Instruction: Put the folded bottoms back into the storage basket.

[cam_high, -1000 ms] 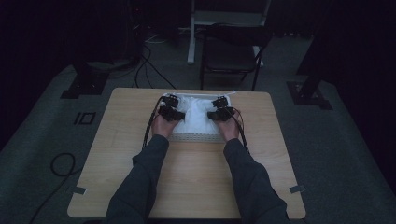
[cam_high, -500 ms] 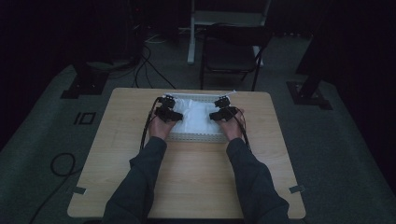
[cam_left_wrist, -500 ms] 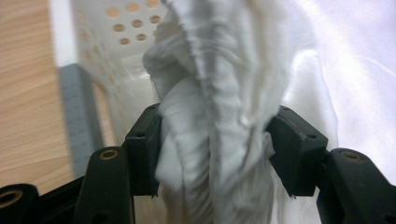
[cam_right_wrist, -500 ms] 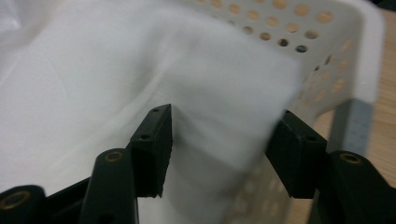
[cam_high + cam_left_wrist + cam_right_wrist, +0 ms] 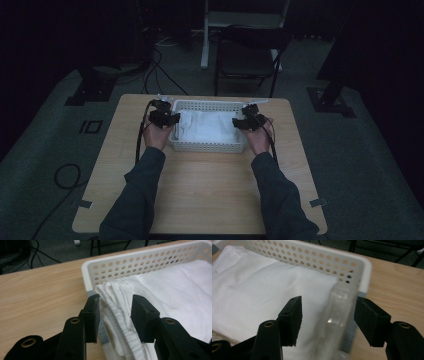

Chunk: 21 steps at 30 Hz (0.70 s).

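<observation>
White perforated basket [image 5: 208, 146] at the far middle of the wooden desk [image 5: 200, 185], folded white cloth [image 5: 207, 126] inside, left gripper [image 5: 115, 312] fingers open astride the basket's left rim and bunched cloth edge, right gripper [image 5: 329, 315] fingers open astride the right rim
</observation>
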Motion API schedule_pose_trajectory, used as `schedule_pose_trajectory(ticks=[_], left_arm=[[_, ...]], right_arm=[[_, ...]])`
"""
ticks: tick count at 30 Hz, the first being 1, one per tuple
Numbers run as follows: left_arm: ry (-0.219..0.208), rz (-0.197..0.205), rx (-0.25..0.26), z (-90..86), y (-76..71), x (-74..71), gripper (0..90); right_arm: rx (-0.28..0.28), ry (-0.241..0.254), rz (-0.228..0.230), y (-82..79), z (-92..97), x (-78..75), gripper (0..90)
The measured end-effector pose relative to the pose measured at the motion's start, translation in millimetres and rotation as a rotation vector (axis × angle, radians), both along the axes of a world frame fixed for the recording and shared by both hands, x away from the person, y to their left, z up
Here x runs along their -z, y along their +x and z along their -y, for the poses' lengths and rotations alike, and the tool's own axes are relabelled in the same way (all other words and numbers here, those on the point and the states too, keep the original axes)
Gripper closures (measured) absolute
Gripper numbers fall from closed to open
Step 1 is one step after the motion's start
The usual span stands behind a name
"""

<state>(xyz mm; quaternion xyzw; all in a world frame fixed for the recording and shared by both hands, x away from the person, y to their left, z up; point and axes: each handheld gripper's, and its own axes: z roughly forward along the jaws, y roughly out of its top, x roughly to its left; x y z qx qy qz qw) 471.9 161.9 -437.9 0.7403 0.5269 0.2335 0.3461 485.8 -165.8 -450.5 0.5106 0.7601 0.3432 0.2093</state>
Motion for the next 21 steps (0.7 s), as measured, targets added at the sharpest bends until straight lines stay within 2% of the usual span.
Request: schedule_pose_trajectory(ticks=[4,8,12,17,21], left_arm=[[-0.019,0.046,-0.009,-13.5,-11.3,3.4,58.2],[-0.042,0.061,-0.033,-25.9,-20.4,10.6,57.5],[-0.067,0.042,-0.054,-38.8,-25.2,22.1,56.3],[-0.08,0.01,-0.075,-50.9,-27.4,36.9,55.2],[-0.053,-0.01,-0.085,-56.3,-27.3,43.5,54.0]], right_arm=[[0.016,0.01,0.027,-10.1,18.1,-1.5,39.6],[0.04,0.031,0.038,-19.6,35.9,4.2,40.5],[0.06,0.052,0.038,-27.4,49.0,9.8,41.0],[0.065,0.044,0.028,-32.2,59.0,15.7,42.2],[0.076,0.035,0.014,-32.2,66.5,22.7,42.8]])
